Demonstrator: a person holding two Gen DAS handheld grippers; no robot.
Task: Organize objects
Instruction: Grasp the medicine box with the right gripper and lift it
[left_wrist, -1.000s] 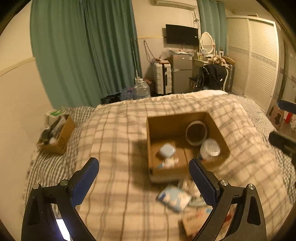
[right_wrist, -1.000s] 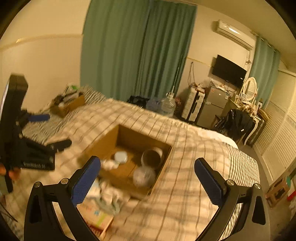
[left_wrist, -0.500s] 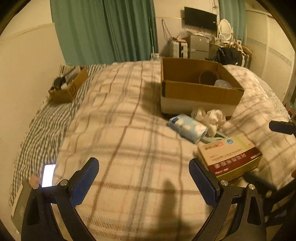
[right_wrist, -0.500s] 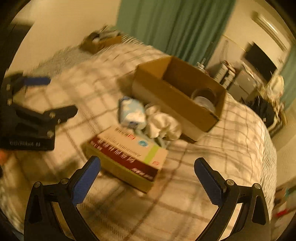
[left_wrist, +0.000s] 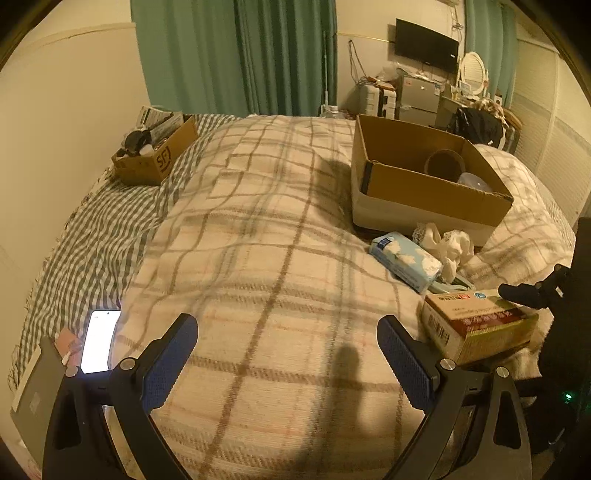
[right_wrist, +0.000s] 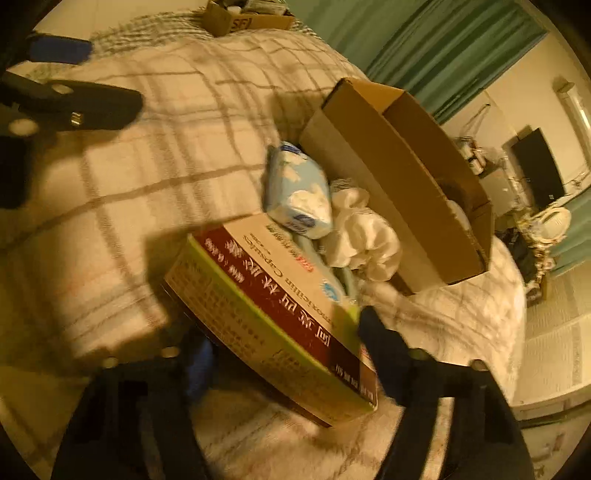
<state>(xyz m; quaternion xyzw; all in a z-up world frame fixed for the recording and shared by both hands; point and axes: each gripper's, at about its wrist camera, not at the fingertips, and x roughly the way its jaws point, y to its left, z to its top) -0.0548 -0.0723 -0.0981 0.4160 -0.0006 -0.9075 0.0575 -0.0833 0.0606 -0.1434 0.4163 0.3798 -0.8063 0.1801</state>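
Note:
A medicine box (right_wrist: 273, 317) with a dark red band lies on the plaid blanket; it also shows in the left wrist view (left_wrist: 476, 325). My right gripper (right_wrist: 284, 350) is open, one finger on each side of the box, close to it. A blue tissue pack (right_wrist: 299, 192) and white cloth (right_wrist: 362, 236) lie beside an open cardboard box (right_wrist: 406, 177), which holds a tape roll (left_wrist: 443, 164) and a lidded jar (left_wrist: 474, 182). My left gripper (left_wrist: 288, 354) is open and empty, low over bare blanket.
A smaller cardboard box (left_wrist: 155, 151) full of items sits at the bed's far left. A lit phone (left_wrist: 98, 341) and a grey flat item (left_wrist: 33, 391) lie at the bed's left edge. Curtains, a wardrobe and furniture stand beyond the bed.
Both grippers dropped from high above the bed to low over it. The right gripper closed in on the medicine box, which now sits between its fingers.

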